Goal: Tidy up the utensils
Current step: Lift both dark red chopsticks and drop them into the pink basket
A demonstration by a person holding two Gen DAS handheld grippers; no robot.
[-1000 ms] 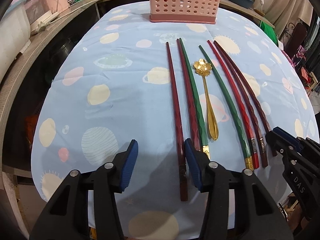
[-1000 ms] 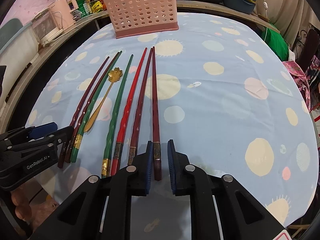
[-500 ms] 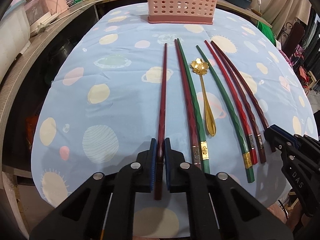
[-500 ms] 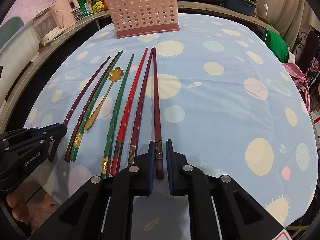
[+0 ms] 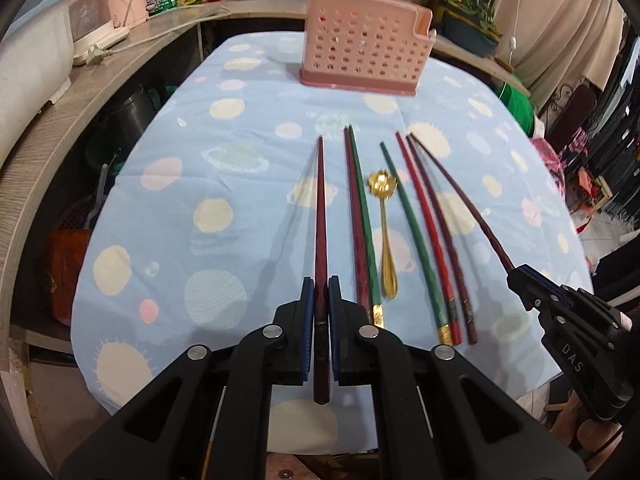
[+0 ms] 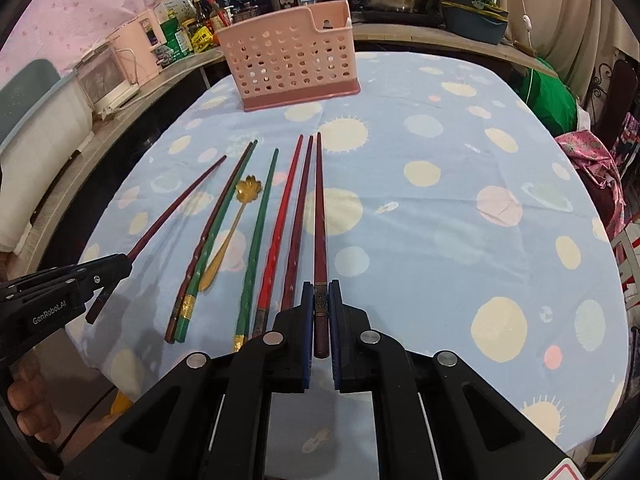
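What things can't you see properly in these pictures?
- Inside of the pink basket: both views, its holed wall hides whether anything is in it.
- Gripped end of the dark red chopstick: left wrist view, the left gripper covers its sides.
- Gold spoon bowl pattern: too small in both.
- Person's hand: right wrist view, cut off by the edge.

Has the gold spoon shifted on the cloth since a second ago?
No. The gold spoon lies between the same green chopsticks, bowl toward the pink basket.
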